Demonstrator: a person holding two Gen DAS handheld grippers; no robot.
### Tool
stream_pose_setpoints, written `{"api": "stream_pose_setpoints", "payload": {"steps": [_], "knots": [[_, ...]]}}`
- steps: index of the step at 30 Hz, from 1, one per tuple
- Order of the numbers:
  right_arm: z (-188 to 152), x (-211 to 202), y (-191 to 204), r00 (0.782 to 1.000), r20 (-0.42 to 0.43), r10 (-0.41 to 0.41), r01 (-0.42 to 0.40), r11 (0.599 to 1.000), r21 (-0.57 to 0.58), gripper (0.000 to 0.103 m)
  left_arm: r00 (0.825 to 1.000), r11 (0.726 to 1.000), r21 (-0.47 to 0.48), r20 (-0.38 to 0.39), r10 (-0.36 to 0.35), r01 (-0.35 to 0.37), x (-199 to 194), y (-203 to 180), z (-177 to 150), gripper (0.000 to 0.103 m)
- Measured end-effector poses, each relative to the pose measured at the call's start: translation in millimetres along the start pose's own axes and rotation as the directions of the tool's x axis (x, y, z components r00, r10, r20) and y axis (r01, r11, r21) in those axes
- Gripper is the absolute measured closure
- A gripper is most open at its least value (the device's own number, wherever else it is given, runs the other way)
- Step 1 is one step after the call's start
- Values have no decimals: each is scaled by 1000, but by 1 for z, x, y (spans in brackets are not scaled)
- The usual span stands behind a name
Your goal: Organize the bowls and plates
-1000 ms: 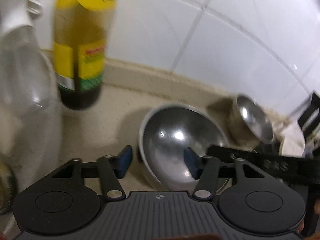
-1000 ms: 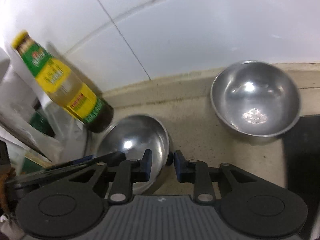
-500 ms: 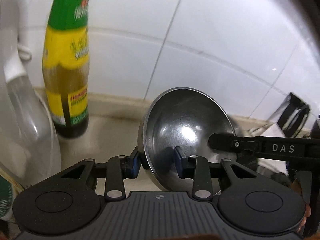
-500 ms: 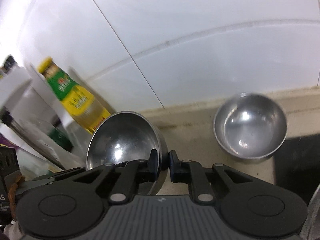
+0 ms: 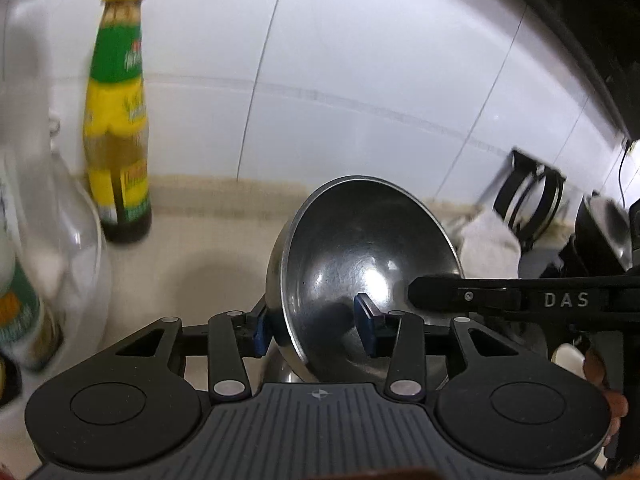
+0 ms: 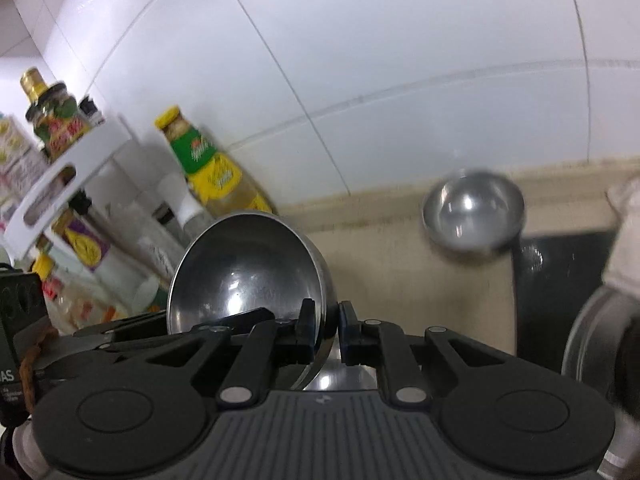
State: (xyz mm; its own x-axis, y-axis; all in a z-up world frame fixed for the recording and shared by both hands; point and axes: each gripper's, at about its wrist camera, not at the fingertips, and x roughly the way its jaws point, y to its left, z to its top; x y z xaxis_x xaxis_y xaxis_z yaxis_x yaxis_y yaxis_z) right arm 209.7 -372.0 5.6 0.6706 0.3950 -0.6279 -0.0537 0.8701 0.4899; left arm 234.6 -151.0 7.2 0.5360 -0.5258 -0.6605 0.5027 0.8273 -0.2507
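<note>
A beige bench (image 5: 192,256) runs along a white tiled wall (image 5: 360,60); in the right view a black panel (image 6: 560,276) is set into the bench at the right. A white rack (image 6: 68,176) of blurred packets stands at the left.

Two steel bowls show plainly. The bowl (image 5: 360,256) is tilted on edge above the bench, between both claws. The second bowl (image 6: 474,212) sits upright by the wall, well apart. Two capped bottles are clear: a yellow bottle (image 5: 118,132) on the bench and a dark bottle (image 6: 52,116) on the rack.

The right claw (image 6: 325,320) is clenched on the bowl's rim. The left claw (image 5: 314,326) has just been opening and straddles the opposite wall, loosened, one pad outside and one inside
</note>
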Motion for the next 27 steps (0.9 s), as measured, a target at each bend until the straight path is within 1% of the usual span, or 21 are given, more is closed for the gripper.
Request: {"api": "stream_pose_setpoints", "payload": {"steps": [2, 5, 8, 12, 14, 16, 18, 22, 27], "knots": [[-10, 2, -3, 1000, -28, -6, 7, 1000, 12, 89, 999, 1000, -6, -34, 2, -2, 5, 0, -11, 54], [-24, 10, -9, 997, -76, -17, 20, 999, 40, 89, 998, 1000, -6, -62, 8, -9, 12, 2, -23, 54], [-35, 14, -15, 995, -98, -23, 28, 998, 55, 89, 996, 1000, -13, -89, 9, -11, 17, 4, -30, 54], [-42, 19, -20, 992, -125, -27, 35, 997, 64, 88, 994, 1000, 1, -106, 19, -19, 20, 4, -34, 54], [-44, 20, -19, 991, -129, -40, 47, 998, 51, 87, 994, 999, 21, -98, 36, -34, 19, 5, -34, 55], [-44, 16, -19, 993, -99, -65, 69, 997, 31, 84, 994, 995, 57, -71, 84, -80, 15, 6, -32, 54], [-41, 12, -20, 994, -72, -79, 80, 997, 19, 81, 993, 993, 61, -53, 101, -98, 11, 9, -28, 53], [-31, 9, -27, 996, -47, -73, 75, 996, 43, 81, 994, 993, 43, -25, 107, -106, 6, 14, -17, 50], [-19, 7, -38, 996, -14, -84, 84, 993, 78, 81, 997, 996, 51, -4, 80, -79, 7, 6, 1, 46]]}}
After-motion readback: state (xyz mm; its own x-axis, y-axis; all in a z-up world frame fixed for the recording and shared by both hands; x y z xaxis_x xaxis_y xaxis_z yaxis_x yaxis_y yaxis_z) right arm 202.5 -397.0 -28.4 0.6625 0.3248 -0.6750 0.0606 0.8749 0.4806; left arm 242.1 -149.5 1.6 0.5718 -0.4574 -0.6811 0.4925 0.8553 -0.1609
